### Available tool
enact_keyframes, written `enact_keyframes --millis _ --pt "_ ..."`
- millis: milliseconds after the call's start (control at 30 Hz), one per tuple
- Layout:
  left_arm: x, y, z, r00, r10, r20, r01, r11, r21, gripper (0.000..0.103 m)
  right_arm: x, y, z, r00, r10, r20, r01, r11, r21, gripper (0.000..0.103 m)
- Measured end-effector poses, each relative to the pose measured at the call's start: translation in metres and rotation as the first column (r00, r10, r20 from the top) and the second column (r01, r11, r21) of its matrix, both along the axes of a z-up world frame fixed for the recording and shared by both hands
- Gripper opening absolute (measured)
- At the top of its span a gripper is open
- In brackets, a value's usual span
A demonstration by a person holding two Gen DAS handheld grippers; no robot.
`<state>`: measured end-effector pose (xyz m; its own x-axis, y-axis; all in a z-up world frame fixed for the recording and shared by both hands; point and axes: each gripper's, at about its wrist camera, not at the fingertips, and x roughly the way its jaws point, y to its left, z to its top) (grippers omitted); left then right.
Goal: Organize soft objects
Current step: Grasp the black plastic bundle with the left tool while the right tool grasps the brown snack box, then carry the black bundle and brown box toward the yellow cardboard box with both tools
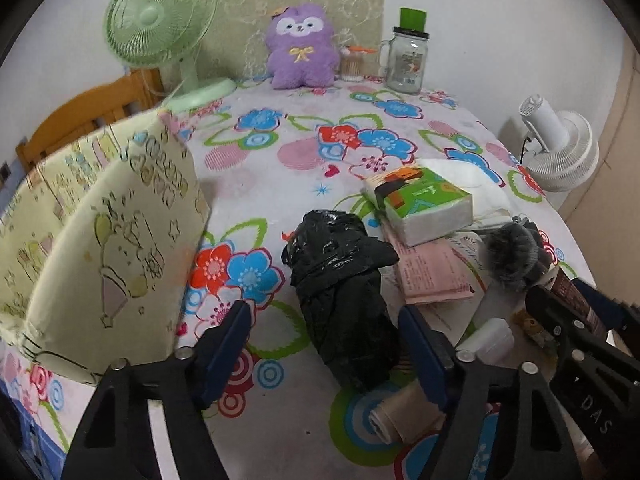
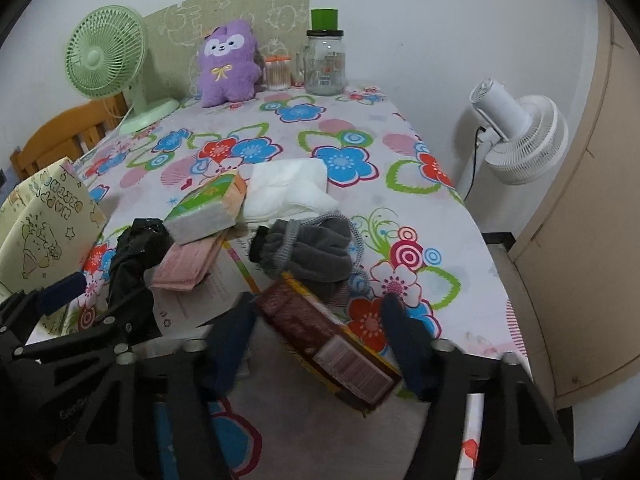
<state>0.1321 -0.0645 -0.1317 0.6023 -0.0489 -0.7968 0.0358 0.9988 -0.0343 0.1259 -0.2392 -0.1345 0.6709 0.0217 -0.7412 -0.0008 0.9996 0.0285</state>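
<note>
- Left wrist view has the left gripper [image 1: 324,334] low over the flowered bench [image 1: 304,152], its blue fingers [image 1: 226,346] spread wide on either side of a crumpled black plastic bag bundle [image 1: 344,292]; whether they touch it I cannot tell.
- That bundle looks light, slick and squashy; a pinch across its thicker near middle should hold better than one on the glossy far end.
- Right wrist view shows the right gripper [image 2: 320,344] with fingers wide apart either side of a long brown cardboard box [image 2: 324,344] that lies on the near bench; it grips nothing.
- Just beyond the box sits a dark grey knitted fabric heap [image 2: 312,252], soft and floppy, probably best taken at the thick fold rather than the ribbed edge.
- Farther off, a green-and-white tissue pack [image 2: 208,208] rests partly on a pink paper packet [image 2: 188,264], with a folded white cloth [image 2: 288,192] to its right; all should compress easily.
- A pale yellow printed fabric bin [image 1: 100,236] stands at the left, a likely home for them.
- A purple plush toy [image 1: 300,48] sits at the far edge.
- Readable writing: "DAS" on the black gripper body at the right of the left wrist view; the labels on the tissue pack and box are too blurred.
</note>
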Motion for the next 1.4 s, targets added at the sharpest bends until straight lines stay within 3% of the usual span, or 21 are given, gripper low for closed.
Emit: enact_keyframes --millis 100,167,333,1400 --pt "0.001 0.0 -0.005 0.999 -0.023 -0.039 0.021 0.999 -0.041 0.059 0.003 0.0 -0.002 1.0 0.008 -0.01 -0.008 1.0 0.015 0.039" --pt "-0.002 -0.002 -0.004 0.999 -0.042 -0.035 0.041 0.998 -0.049 0.042 0.005 -0.002 -0.003 1.0 0.008 -0.015 -0.008 0.999 0.031 0.025" --pt "-0.006 -0.007 -0.001 0.998 -0.067 -0.015 0.066 0.997 -0.037 0.033 0.007 -0.002 -0.003 1.0 0.003 -0.017 -0.002 0.998 0.058 0.023" --pt "-0.057 -0.003 0.084 0.979 -0.104 0.175 0.114 0.992 -0.05 0.032 -0.047 0.011 0.07 0.985 -0.001 0.173 -0.013 0.997 0.081 0.023"
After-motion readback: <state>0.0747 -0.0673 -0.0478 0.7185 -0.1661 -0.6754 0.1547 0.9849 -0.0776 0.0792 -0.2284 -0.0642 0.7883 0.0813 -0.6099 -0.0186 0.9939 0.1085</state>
